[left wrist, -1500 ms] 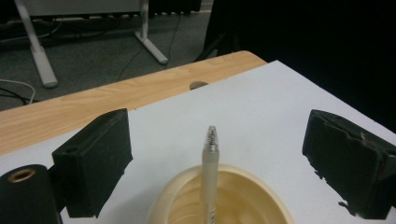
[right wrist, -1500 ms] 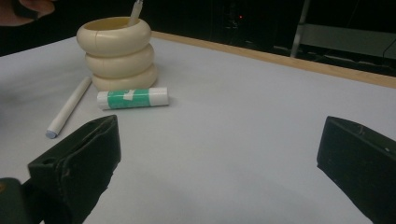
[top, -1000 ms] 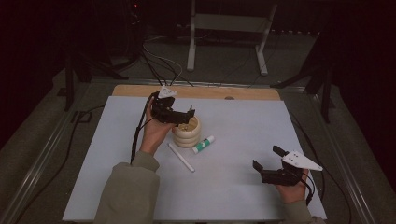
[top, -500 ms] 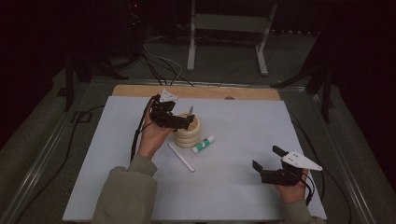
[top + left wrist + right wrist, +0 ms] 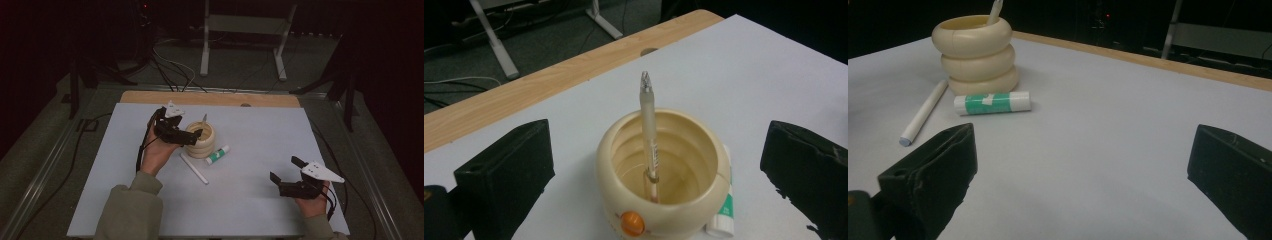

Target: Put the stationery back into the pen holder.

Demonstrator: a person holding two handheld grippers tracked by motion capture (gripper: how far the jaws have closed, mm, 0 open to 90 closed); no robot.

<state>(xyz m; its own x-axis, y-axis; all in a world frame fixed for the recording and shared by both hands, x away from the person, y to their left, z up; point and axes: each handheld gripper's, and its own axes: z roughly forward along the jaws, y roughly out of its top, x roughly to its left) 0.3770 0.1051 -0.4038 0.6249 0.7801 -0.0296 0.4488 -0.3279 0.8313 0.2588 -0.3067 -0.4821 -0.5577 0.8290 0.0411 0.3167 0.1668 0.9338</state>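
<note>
**Pen standing in the cup, 2 more items waiting**

The left gripper (image 5: 192,136) is hovering at the cream holder (image 5: 201,140) with its jaws spread wide, gripping nothing. A clear pen (image 5: 648,131) is leaning upright inside the cup, its tip poking above the rim. The right gripper (image 5: 289,176) is resting near the table's front right, jaws also gaping and empty.

Lying just beside the holder are a white marker (image 5: 194,168) and a green-and-white glue stick (image 5: 218,155). Both are looking light, stiff and smooth, likely to roll; pinching each across its middle seems safest.

The left gripper view is showing the holder's hollow and an orange dot on its side. The right gripper view is showing its 3 stacked rings and the glue stick touching its base.
</note>
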